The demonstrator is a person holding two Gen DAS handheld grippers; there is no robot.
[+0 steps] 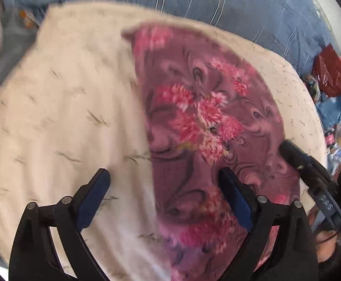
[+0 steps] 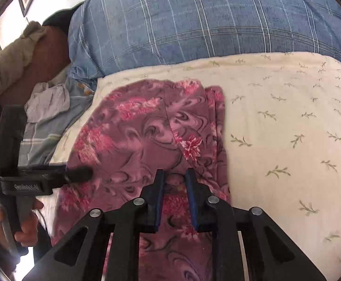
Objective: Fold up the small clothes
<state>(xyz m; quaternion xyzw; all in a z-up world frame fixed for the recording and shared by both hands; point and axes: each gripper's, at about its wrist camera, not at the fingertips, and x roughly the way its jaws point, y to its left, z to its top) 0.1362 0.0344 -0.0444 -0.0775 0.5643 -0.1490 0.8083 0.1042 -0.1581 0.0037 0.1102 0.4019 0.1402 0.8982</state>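
Note:
A small mauve garment with pink flowers [image 1: 208, 126] lies folded on a cream leaf-print cloth [image 1: 60, 107]; it also shows in the right wrist view [image 2: 135, 138]. My left gripper [image 1: 164, 175] is wide open above the garment's left edge, holding nothing. It also shows in the right wrist view [image 2: 81, 173]. My right gripper [image 2: 174, 173] hovers over the garment's near part, jaws narrowly apart, nothing clamped between them. Its fingertip [image 1: 287, 147] touches the garment's right edge in the left wrist view.
A blue plaid pillow [image 2: 205, 23] lies behind the cream cloth [image 2: 287, 121]. Grey and blue clothes [image 2: 51, 107] are piled at the left. Red bag and clutter [image 1: 334, 75] sit off the bed at the right.

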